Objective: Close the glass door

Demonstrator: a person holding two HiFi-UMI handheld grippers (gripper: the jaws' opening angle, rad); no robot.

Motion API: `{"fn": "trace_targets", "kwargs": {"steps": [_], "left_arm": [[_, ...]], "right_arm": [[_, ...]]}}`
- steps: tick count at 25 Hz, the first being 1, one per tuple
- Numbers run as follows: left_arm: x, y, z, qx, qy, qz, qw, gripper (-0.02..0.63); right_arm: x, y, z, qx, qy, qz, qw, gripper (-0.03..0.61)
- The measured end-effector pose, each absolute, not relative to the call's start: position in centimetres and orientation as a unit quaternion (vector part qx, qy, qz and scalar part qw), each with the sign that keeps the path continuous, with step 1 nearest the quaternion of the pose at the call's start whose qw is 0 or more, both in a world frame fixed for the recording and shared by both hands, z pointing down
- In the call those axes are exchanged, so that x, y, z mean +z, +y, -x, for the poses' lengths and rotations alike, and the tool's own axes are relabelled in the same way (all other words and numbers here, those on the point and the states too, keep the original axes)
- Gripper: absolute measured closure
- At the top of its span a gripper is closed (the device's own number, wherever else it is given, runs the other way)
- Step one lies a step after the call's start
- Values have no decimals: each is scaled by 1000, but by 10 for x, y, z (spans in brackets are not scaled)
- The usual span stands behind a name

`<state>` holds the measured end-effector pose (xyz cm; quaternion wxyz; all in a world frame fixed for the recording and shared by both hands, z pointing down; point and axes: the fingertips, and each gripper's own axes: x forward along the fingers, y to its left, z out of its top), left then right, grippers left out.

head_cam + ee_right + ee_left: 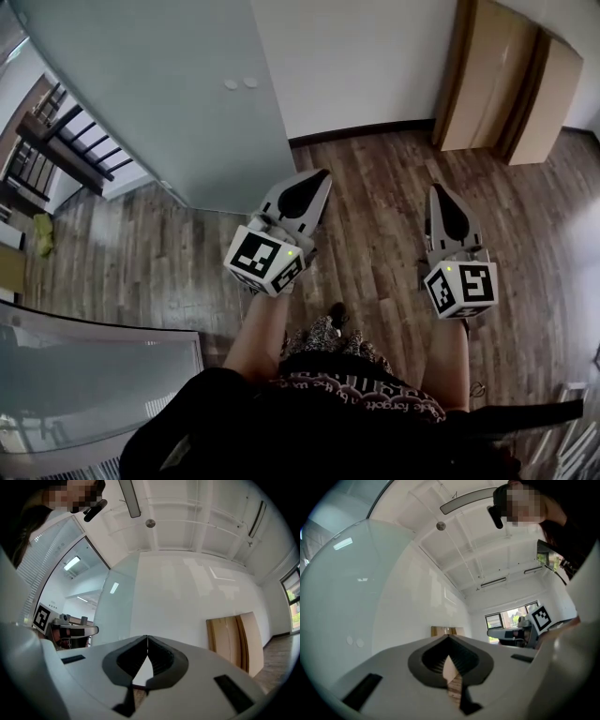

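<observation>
Glass door (pixel 159 103) stands upright, ahead and to the left of the 2 hand-held grippers. Its near edge is just beside the left hand-held gripper (pixel 311 186), not touching; the right hand-held gripper (pixel 444 199) is farther off. Both are clenched and empty.

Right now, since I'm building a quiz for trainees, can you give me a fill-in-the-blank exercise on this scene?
1. The jaws of the left hand-held gripper and the right hand-held gripper are both ___.
2. The glass door stands nearer the ___ one of the two.
3. The cardboard sheets lean against a ___.
4. The floor is of ___ planks.
Missing words: shut; left; wall; wooden.
</observation>
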<state>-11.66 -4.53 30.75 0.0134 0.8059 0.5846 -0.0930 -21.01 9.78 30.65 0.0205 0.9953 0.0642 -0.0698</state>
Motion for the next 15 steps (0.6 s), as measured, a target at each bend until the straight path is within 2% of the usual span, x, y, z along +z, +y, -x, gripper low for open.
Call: {"fn": "trace_targets", "kwargs": {"steps": [15], "left_arm": [[288,25,-25,-107,563,-819,-16,618]], "right_arm": [[284,161,69,-92,48,-994,31,575]]}}
